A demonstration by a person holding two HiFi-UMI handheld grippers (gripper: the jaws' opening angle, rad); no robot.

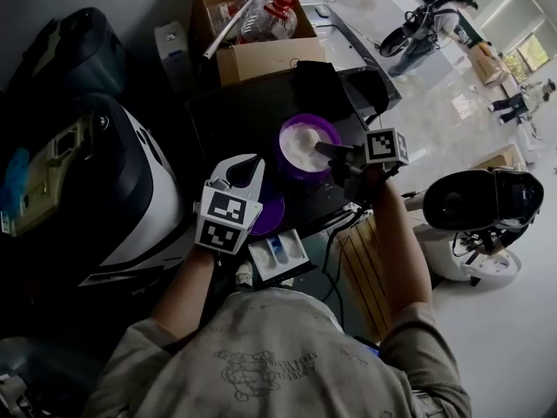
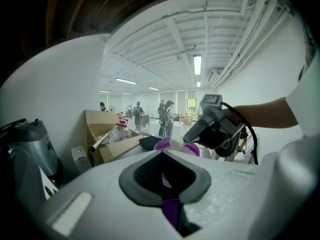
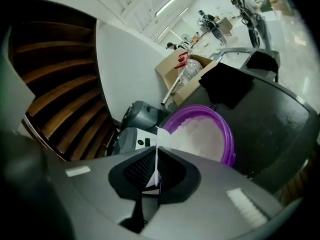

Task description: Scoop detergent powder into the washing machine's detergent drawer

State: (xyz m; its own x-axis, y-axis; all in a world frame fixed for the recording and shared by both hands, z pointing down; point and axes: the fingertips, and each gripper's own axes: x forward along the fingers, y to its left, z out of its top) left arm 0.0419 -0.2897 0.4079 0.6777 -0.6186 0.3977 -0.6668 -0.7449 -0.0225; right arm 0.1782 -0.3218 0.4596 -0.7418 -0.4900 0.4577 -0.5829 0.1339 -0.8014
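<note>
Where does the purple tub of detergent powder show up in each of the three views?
Head view: purple tub at centre.
Left gripper view: tub at centre, just past the jaws.
Right gripper view: tub right of centre, large.
Shared landmark: cardboard box behind the tub.

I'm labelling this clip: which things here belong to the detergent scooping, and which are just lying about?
Part of the job:
- purple tub of powder
- white scoop, held in the right gripper
- purple lid, held in the left gripper
- detergent drawer

Lying about:
- cardboard box with a bottle inside
- black cloth
</note>
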